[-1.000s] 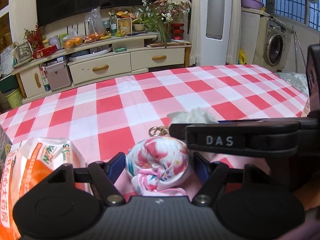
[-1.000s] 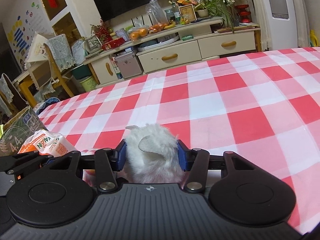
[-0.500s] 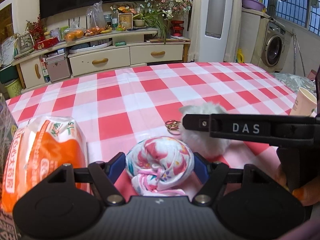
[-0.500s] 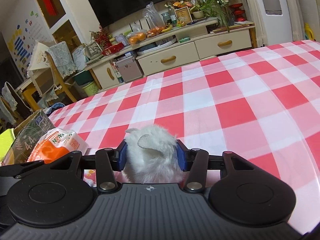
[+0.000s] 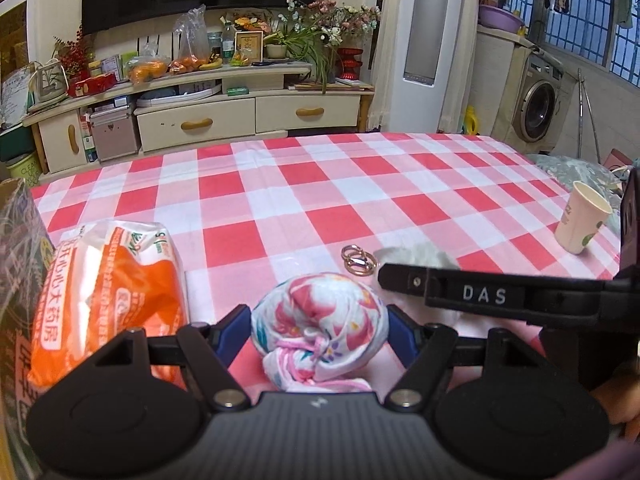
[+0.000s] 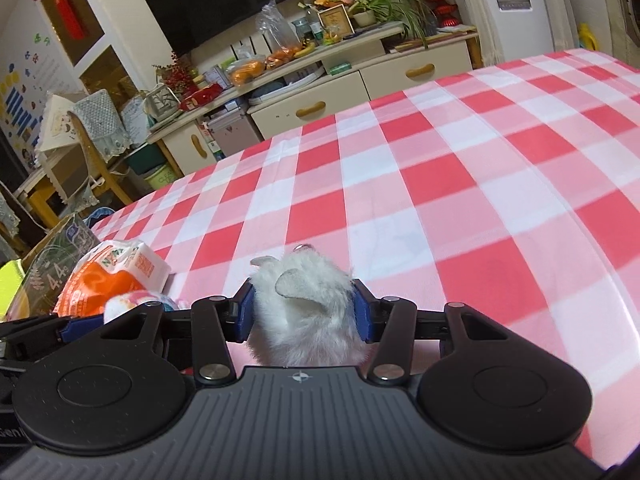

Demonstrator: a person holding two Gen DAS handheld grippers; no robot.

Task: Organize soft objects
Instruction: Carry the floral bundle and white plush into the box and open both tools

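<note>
Red-white checked tablecloth (image 5: 280, 200) covers the table. Orange bag (image 5: 108, 292) lies on the cloth at its near left edge, with a printed carton (image 5: 16, 264) just left of it. Left gripper (image 5: 320, 328) is clamped on a floral cloth bundle (image 5: 320, 320), blue pads touching both sides, low over the near part of the cloth, right of the bag; can't tell if the bundle rests on the cloth. Right gripper (image 6: 304, 308) is clenched on a white furry toy (image 6: 300, 312), beside the bundle on its right. Paper cup (image 5: 582, 218) stands upright at the cloth's right edge. Two metal rings (image 5: 358, 260) lie on the cloth just beyond the bundle, next to the toy.
</note>
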